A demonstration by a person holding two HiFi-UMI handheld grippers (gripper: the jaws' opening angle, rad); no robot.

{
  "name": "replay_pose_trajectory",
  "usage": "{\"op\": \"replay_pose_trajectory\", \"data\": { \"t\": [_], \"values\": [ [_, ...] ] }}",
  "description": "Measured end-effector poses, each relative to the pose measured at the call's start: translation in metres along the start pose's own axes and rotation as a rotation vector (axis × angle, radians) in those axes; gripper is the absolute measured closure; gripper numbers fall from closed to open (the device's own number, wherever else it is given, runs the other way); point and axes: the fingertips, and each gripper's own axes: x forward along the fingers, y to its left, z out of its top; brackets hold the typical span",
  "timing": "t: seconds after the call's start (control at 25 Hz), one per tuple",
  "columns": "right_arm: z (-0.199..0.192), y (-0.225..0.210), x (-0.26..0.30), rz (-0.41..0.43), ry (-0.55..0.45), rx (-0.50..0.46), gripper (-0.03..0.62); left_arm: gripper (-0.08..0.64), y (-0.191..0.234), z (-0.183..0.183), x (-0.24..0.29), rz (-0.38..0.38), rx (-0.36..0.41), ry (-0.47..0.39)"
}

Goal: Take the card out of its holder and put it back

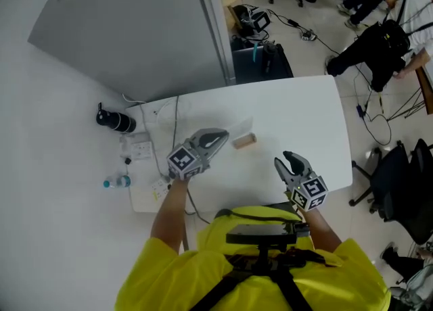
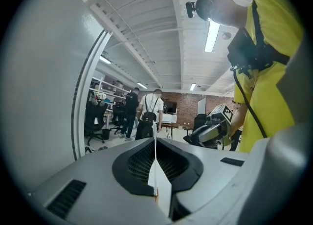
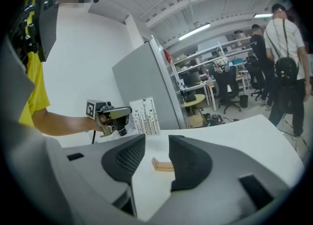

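- Left gripper (image 1: 218,140): jaws pressed together on the card (image 2: 155,171), which shows edge-on between the pads in the left gripper view.
- From the right gripper view, the card (image 3: 145,116) stands upright in that grip, white with a dark printed pattern, lifted clear of the table (image 1: 304,113).
- Holder (image 1: 243,141): a small wooden block lying on the table, just beside the left gripper's tips, with no card in it.
- Right gripper (image 1: 292,163): jaws spread and pinching nothing. It is near the table's front edge, apart from the holder. Its own view lines the holder (image 3: 163,165) up in the gap between the jaws, but farther off.
- The person wears a yellow shirt (image 1: 169,269).
- Grey partition (image 1: 135,26) stands behind the table.
- People and office chairs can be seen further back in the room.
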Motion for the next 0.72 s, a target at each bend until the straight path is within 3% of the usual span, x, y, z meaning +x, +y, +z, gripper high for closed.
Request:
{"op": "replay_pose_trajectory", "data": {
  "t": [0.28,0.72],
  "values": [
    [-0.034,-0.003,0.002,-0.018,0.082,0.042,0.434,0.555,0.009,-0.061,0.018,-0.066,-0.031,0.048],
    [-0.071,-0.003,0.014,-0.028,0.15,0.095,0.434,0.555,0.018,-0.096,0.033,-0.113,-0.068,0.063]
  ]
}}
